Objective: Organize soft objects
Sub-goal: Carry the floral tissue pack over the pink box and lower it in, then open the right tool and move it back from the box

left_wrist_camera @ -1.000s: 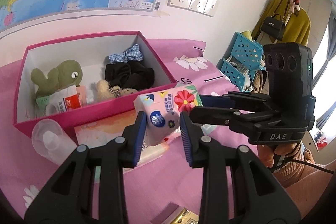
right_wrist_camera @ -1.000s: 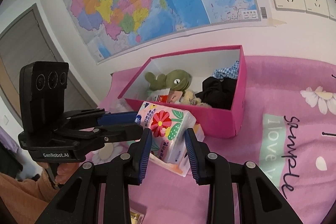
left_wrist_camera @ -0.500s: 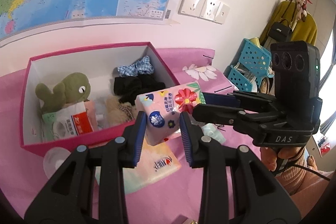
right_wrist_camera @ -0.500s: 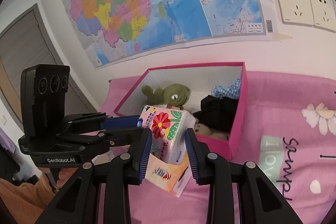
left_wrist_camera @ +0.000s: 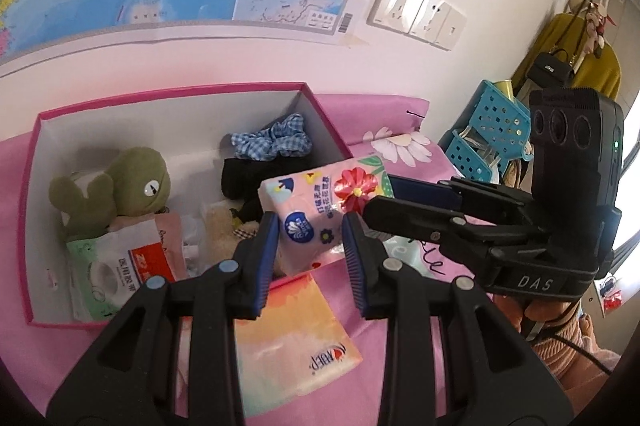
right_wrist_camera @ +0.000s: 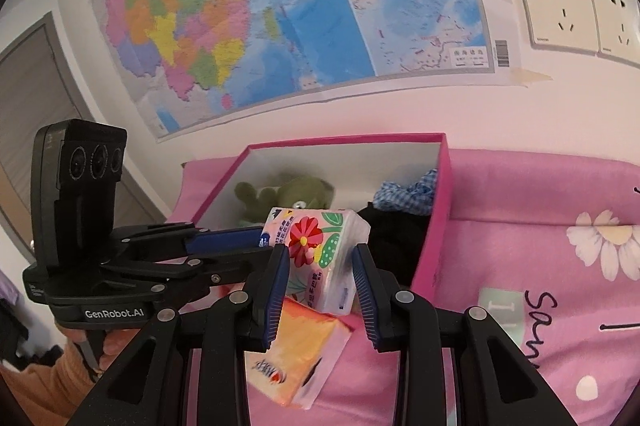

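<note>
Now the soft pink flowery plastic pack of tissues [left_wrist_camera: 320, 214] hangs over the near edge of the pink cardboard box [left_wrist_camera: 168, 94], pinched from both sides by the left gripper [left_wrist_camera: 308, 246] and the right gripper [right_wrist_camera: 320, 274]. It looks light, squishy and a bit slippery. Holding its puffy middle seems safest.

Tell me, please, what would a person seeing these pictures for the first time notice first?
Most striking is the flowered tissue pack, pinched from two sides by the left gripper and the right gripper above the front edge of the pink box. Inside the box a green plush toy lies at the left; a colourful map covers the wall behind.
</note>
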The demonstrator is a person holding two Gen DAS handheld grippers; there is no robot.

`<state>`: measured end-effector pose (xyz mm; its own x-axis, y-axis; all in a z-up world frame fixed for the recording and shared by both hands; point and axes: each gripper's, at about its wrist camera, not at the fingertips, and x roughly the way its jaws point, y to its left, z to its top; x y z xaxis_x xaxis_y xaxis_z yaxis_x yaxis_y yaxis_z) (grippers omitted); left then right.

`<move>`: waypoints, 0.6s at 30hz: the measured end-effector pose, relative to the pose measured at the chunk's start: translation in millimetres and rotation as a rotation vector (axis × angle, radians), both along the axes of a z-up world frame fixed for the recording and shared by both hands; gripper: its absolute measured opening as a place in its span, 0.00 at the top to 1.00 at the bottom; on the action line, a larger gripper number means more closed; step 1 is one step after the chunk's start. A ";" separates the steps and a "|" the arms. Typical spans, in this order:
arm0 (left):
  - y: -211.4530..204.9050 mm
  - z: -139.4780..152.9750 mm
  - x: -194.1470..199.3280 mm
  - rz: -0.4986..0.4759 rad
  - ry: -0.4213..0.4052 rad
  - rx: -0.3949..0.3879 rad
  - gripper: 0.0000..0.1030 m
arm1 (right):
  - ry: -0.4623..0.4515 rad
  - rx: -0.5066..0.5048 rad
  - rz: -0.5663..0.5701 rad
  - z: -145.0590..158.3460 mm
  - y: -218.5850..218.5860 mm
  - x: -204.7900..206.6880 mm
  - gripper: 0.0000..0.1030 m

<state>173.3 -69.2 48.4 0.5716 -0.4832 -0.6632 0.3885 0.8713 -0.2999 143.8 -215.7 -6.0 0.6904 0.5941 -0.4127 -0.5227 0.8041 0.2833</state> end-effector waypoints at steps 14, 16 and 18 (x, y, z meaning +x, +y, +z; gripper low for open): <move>-5.2 -16.2 23.5 0.028 0.052 0.035 0.67 | 0.037 -0.030 -0.027 -11.0 2.8 21.9 0.68; -5.7 -18.7 25.9 0.029 0.062 0.036 0.67 | 0.036 -0.044 -0.035 -12.0 5.0 22.4 0.67; -6.4 -20.1 27.6 0.037 0.067 0.043 0.67 | 0.022 -0.069 -0.065 -11.4 7.0 21.6 0.66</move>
<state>201.0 -75.6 28.3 0.5420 -0.4327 -0.7204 0.3363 0.8973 -0.2860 165.5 -208.7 -17.4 0.7168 0.5177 -0.4671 -0.4627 0.8543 0.2367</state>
